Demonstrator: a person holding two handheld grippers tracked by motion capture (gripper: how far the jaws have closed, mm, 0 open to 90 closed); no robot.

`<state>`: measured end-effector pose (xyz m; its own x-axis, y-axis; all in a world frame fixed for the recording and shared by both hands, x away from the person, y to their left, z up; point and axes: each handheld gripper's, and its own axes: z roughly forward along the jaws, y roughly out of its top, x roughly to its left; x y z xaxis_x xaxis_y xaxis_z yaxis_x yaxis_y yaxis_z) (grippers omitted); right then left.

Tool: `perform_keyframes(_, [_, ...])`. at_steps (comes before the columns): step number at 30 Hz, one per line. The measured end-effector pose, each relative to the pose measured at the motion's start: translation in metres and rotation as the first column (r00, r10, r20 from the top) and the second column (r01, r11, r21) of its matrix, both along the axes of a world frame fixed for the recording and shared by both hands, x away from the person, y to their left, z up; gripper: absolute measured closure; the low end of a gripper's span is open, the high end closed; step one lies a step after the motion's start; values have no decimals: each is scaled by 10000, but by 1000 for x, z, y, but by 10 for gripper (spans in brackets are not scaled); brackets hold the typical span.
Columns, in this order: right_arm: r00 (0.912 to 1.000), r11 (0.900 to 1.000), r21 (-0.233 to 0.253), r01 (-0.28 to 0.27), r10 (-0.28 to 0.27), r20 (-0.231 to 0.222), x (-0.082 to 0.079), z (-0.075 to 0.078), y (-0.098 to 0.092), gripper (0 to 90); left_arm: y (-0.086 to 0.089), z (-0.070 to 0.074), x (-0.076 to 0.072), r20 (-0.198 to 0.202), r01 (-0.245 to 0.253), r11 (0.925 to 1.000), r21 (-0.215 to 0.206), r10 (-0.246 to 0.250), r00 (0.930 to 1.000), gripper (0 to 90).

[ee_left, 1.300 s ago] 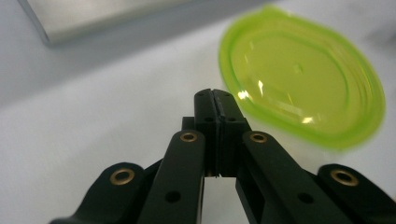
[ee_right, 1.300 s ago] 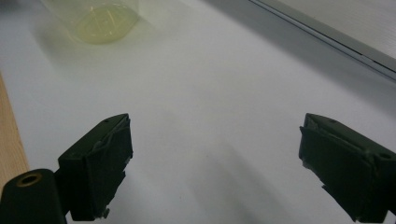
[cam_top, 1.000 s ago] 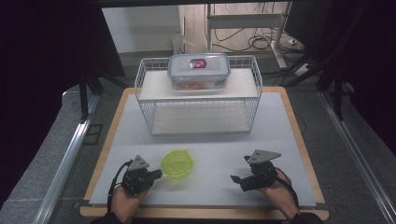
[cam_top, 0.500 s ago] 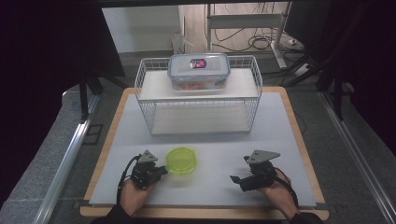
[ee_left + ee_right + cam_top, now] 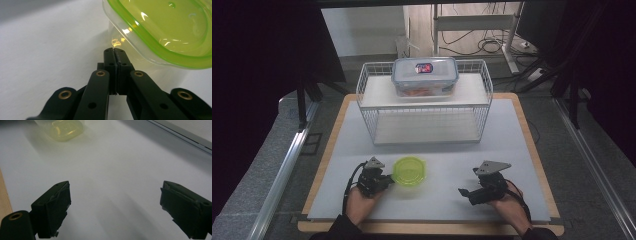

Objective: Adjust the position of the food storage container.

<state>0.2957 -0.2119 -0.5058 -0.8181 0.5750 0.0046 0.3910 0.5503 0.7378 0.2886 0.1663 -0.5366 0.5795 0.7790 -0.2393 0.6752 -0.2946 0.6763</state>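
A small clear container with a lime-green lid point(image 5: 409, 171) sits on the white table top, near the front and left of centre. My left gripper point(image 5: 387, 179) lies just left of it, shut with nothing between the jaws. In the left gripper view the tips point(image 5: 114, 51) rest against the clear wall under the green rim of the container point(image 5: 160, 32). My right gripper point(image 5: 464, 192) stands open over bare table at the front right, pointing left. In the right gripper view it point(image 5: 115, 207) holds nothing, and the container point(image 5: 61, 128) lies far ahead.
A white wire rack point(image 5: 367, 90) stands at the back of the table. A clear lidded storage box point(image 5: 425, 75) with orange contents sits on its top shelf. A wooden board edge point(image 5: 532, 145) frames the white surface. Bare table lies between the two grippers.
My left gripper has slid right up to the green-lidded container, which has shifted slightly right and away. The right gripper has stayed still and open.
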Motion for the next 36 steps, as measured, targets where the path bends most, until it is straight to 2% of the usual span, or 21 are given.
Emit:
perform_keyframes(13, [9998,9998,24,173,-172,-84,2,0,-2,94,-40,0,9,88,935,9952,292,-938,9956,895])
perform_keyframes(18, [9989,9989,112,449,-447,-162,4,1,-7,93,-61,0,9,119,1432,9890,383,-1438,9895,895])
perform_keyframes(21, [9985,9984,171,530,-527,-167,5,2,-8,93,-66,1,9,155,1541,9875,329,-1547,9878,895])
perform_keyframes(22, [9982,9981,223,572,-568,-176,5,2,-10,94,-69,1,10,286,1698,9847,389,-1710,9849,895])
perform_keyframes(26, [9982,9980,275,574,-569,-206,6,2,-10,93,-77,1,9,291,1790,9824,541,-1807,9831,893])
perform_keyframes(27, [9982,9980,287,562,-556,-212,6,2,-10,93,-78,1,8,324,1721,9837,526,-1739,9842,887])
perform_keyframes(28, [9983,9981,293,550,-543,-214,6,2,-11,93,-77,3,8,345,1779,9817,677,-1805,9830,879])
perform_keyframes(32, [9983,9979,350,545,-538,-212,6,3,-12,90,-68,12,3,792,1482,9858,791,-1544,9848,793])
perform_keyframes(33, [9982,9976,413,559,-549,-246,6,3,-13,90,-67,14,1,891,1433,9860,849,-1507,9845,709])
perform_keyframes(34, [9982,9976,413,559,-549,-246,6,3,-13,90,-65,17,-2,1054,1369,9851,1044,-1478,9834,709])
perform_keyframes(36, [9980,9972,465,588,-577,-257,7,3,-14,90,-61,20,-8,1437,1280,9817,1410,-1482,9785,637])
